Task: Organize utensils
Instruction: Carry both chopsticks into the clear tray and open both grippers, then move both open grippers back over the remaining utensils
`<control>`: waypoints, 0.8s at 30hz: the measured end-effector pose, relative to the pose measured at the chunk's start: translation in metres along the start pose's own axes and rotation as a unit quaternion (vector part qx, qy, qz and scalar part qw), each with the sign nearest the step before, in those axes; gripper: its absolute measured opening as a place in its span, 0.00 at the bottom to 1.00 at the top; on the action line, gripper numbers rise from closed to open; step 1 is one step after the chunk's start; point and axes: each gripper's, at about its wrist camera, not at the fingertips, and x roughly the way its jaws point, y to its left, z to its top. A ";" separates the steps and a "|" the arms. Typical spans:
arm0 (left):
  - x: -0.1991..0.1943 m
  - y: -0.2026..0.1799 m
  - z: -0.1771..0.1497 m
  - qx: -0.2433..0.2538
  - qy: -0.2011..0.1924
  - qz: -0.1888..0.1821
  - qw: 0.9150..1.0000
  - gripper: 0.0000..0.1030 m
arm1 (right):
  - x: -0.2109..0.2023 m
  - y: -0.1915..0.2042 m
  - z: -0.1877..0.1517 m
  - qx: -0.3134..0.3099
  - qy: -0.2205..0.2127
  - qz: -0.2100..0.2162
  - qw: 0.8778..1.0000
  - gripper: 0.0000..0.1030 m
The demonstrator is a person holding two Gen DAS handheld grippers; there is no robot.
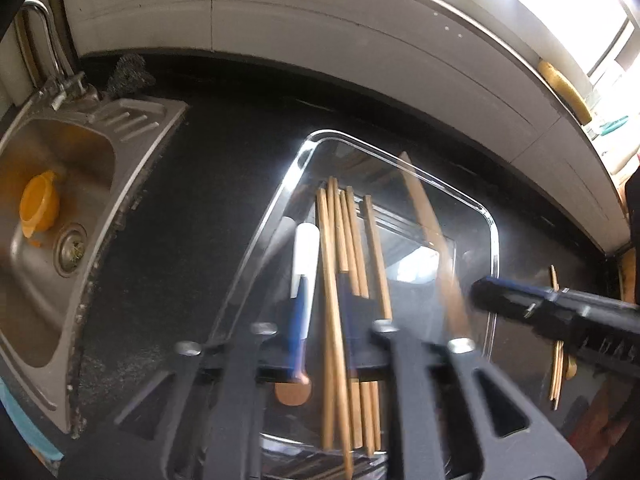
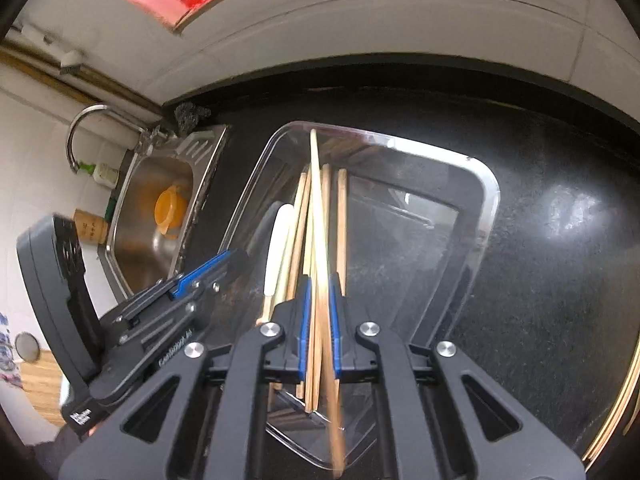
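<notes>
A clear plastic tray (image 1: pixel 494 240) (image 2: pixel 492 200) lies on the black counter and holds several wooden chopsticks (image 1: pixel 352 240) and a white-handled utensil (image 1: pixel 306 256) (image 2: pixel 280 240). My left gripper (image 1: pixel 326 300) hangs over the tray's near end. Its blue pads are apart, and one long chopstick (image 1: pixel 326 240) runs loose between them. My right gripper (image 2: pixel 320 284) is shut on another chopstick (image 2: pixel 318 200), which tilts over the tray toward its far rim. The left wrist view shows that right gripper (image 1: pixel 484 292) at the right, its chopstick (image 1: pixel 424 216) blurred. In the right wrist view, the left gripper (image 2: pixel 232 264) is at the left.
A steel sink (image 1: pixel 132 176) with an orange cup (image 1: pixel 38 204) sits left of the tray, with a faucet (image 1: pixel 44 32) and a steel scrubber (image 1: pixel 128 76) behind it. More chopsticks (image 1: pixel 555 360) lie on the counter to the right. A white tiled wall runs along the back.
</notes>
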 end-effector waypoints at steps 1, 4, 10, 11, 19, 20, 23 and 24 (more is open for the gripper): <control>-0.008 0.002 -0.001 -0.002 -0.012 0.005 1.000 0.77 | -0.008 -0.003 0.001 0.005 -0.012 0.003 1.000 0.33; -0.030 0.006 -0.006 -0.005 -0.047 0.018 0.999 0.90 | -0.035 -0.009 0.003 0.013 -0.056 0.011 0.998 0.84; -0.050 0.014 -0.020 -0.026 -0.049 0.029 0.998 0.94 | -0.064 -0.019 -0.004 0.019 -0.077 0.029 0.996 0.84; -0.052 0.015 -0.023 -0.028 -0.050 0.030 0.998 0.94 | -0.067 -0.022 -0.008 0.021 -0.078 0.031 0.996 0.84; -0.068 -0.015 -0.038 -0.011 -0.061 0.037 0.997 0.94 | -0.094 -0.046 -0.037 0.033 -0.096 0.040 0.994 0.84; -0.070 -0.021 -0.040 -0.007 -0.063 0.036 0.997 0.94 | -0.099 -0.052 -0.042 0.036 -0.099 0.041 0.994 0.84; -0.072 -0.048 -0.049 0.003 -0.066 0.034 0.997 0.94 | -0.116 -0.072 -0.057 0.043 -0.106 0.041 0.993 0.84; -0.073 -0.058 -0.053 0.005 -0.067 0.031 0.997 0.94 | -0.123 -0.079 -0.063 0.046 -0.108 0.041 0.992 0.84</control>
